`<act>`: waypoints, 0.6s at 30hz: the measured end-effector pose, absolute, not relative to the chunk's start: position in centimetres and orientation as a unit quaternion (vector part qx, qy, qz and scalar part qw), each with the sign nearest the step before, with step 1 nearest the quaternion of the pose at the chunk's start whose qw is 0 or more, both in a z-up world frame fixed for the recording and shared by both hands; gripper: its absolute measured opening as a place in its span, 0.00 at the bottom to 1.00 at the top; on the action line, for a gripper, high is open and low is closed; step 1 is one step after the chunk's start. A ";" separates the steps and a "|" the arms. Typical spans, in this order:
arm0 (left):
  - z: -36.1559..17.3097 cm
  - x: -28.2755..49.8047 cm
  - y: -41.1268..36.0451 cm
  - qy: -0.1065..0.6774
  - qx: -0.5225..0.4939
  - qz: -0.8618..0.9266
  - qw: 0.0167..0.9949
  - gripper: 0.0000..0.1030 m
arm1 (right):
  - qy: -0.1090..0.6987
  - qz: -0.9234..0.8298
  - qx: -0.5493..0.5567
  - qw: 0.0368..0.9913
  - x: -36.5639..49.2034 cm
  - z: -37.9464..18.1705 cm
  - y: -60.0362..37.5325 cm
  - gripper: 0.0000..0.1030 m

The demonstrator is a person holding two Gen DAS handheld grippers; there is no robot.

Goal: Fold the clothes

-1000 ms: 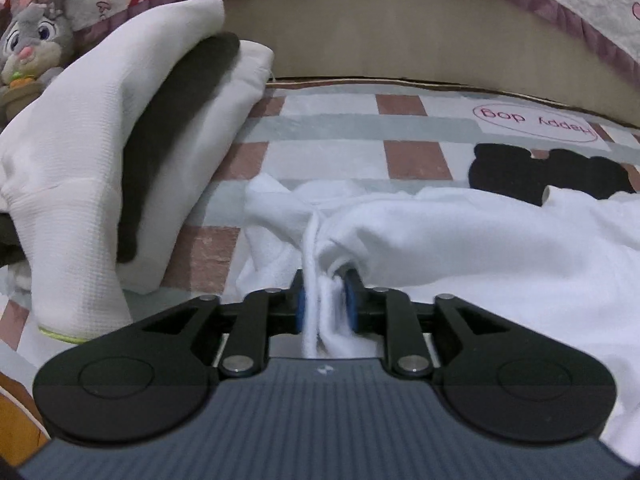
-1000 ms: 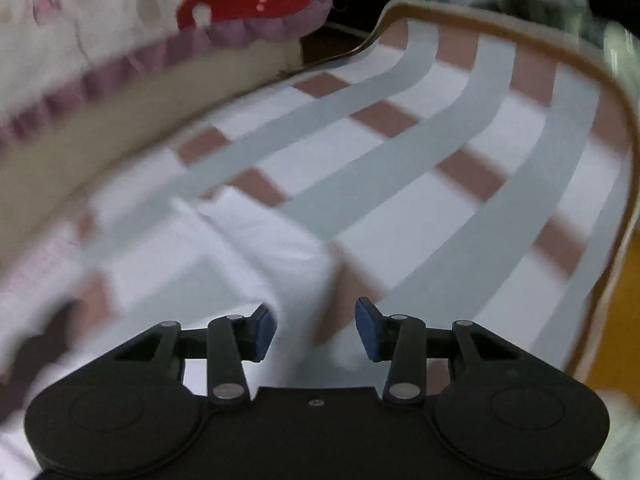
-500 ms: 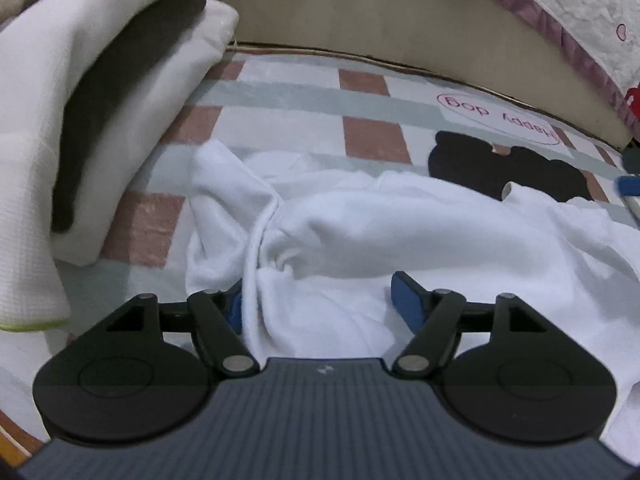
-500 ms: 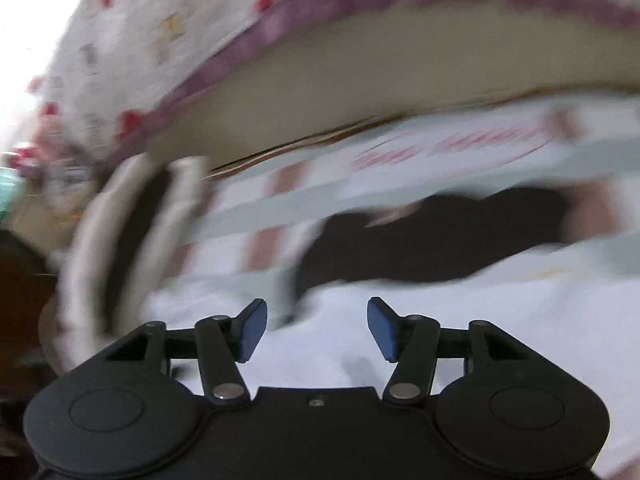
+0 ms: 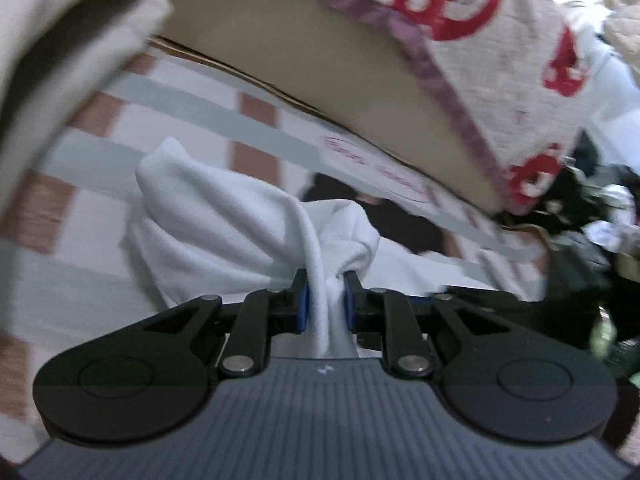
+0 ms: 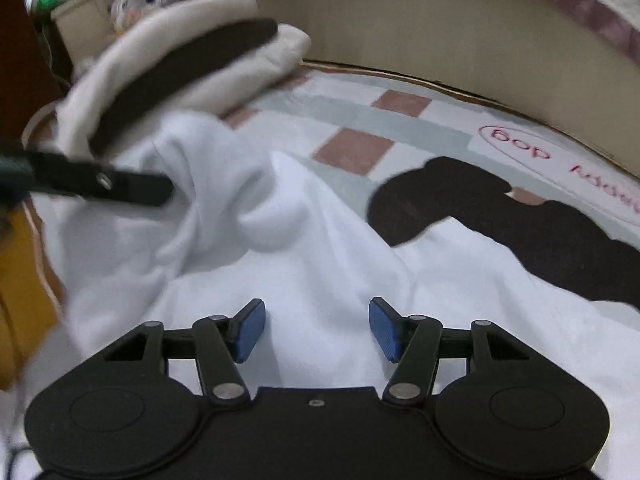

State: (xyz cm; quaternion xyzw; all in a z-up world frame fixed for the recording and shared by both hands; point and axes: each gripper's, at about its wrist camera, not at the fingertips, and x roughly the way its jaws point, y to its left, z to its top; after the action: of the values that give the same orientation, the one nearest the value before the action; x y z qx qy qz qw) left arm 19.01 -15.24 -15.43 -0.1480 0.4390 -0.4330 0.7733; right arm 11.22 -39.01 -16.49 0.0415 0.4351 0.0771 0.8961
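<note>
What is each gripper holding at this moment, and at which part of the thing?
The left gripper, its jaws just closed, pinches a bunched fold near the edge of the white garment. The right gripper is open above the same garment and holds nothing.

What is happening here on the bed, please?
A person is folding clothes with two handheld grippers. The left gripper has just closed and now pinches a bunched fold of the white garment on the checked sheet. The right gripper is open above the same garment, gripping nothing. A cream and dark folded garment lies beside it.
</note>
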 end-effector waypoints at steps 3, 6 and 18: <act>-16.7 18.5 -16.5 0.479 -0.153 -0.445 0.741 0.16 | 0.433 0.073 0.072 0.896 11.1 -16.6 -40.3 0.61; -17.2 17.9 -17.4 0.489 -0.133 -0.449 0.736 0.16 | 0.404 0.067 0.139 0.902 10.4 -15.9 -42.2 0.61; -15.1 11.5 -22.5 0.453 0.034 -0.533 0.714 0.20 | 0.384 0.157 0.413 0.811 10.4 -18.7 -44.8 0.64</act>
State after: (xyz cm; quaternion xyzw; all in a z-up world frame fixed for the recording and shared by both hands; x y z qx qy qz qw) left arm 11.47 -22.47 -15.14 0.0335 0.4531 -0.5333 0.7136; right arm 10.39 -44.76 -18.73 0.4128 0.3841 0.1573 0.8108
